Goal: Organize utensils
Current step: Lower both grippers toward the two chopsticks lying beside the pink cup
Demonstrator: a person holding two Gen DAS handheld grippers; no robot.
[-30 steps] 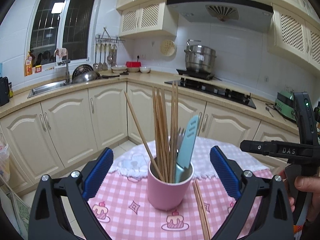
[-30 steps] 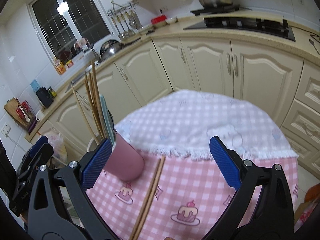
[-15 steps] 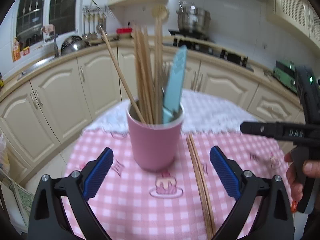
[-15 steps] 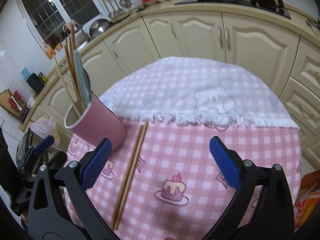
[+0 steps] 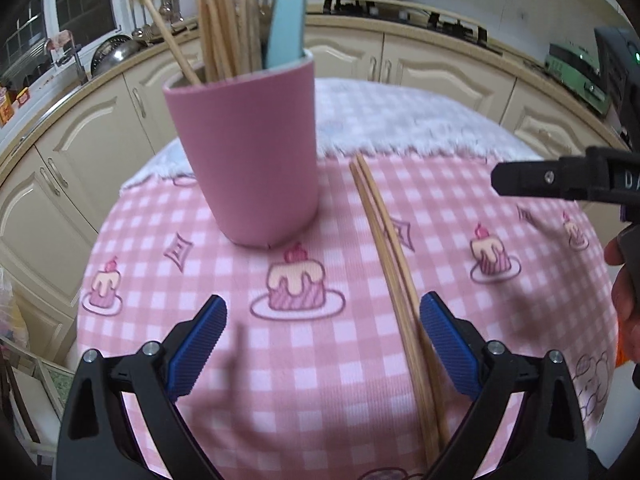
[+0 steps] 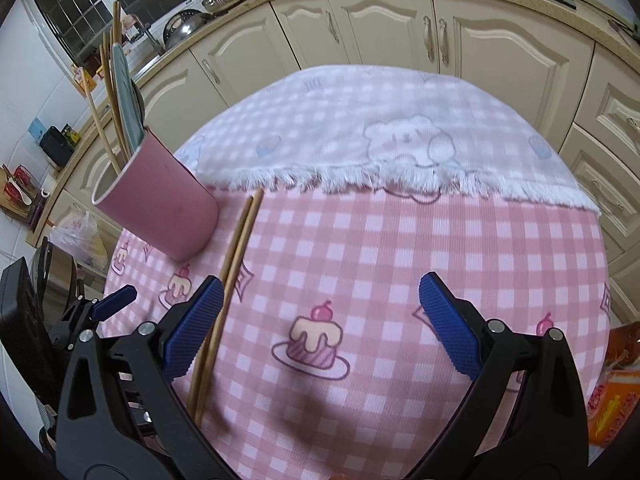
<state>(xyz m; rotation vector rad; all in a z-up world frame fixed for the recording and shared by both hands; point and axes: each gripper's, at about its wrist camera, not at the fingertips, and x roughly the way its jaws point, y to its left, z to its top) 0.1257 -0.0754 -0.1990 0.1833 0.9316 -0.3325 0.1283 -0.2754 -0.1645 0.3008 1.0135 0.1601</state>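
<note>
A pink cup (image 5: 256, 152) stands on the pink checked tablecloth (image 5: 320, 360), holding several wooden chopsticks (image 5: 224, 16) and a light-blue utensil (image 5: 288, 12). A loose pair of chopsticks (image 5: 396, 288) lies flat to the cup's right, passing just inside my right-hand finger. My left gripper (image 5: 322, 344) is open and empty, low over the cloth in front of the cup. In the right wrist view the cup (image 6: 160, 208) is at the left and the loose pair (image 6: 228, 280) runs beside the left finger. My right gripper (image 6: 320, 324) is open and empty above the cloth.
A white fringed cloth (image 6: 400, 140) covers the far half of the round table. Cream kitchen cabinets (image 6: 400, 28) and a counter curve behind it. The right gripper's body (image 5: 560, 176) shows at the right of the left wrist view. An orange packet (image 6: 612, 408) lies off the table's right edge.
Both grippers have dropped lower and closer to the table. The cup and the loose chopsticks loom larger; the chopsticks now lie beside each gripper's finger. Both stay open.
</note>
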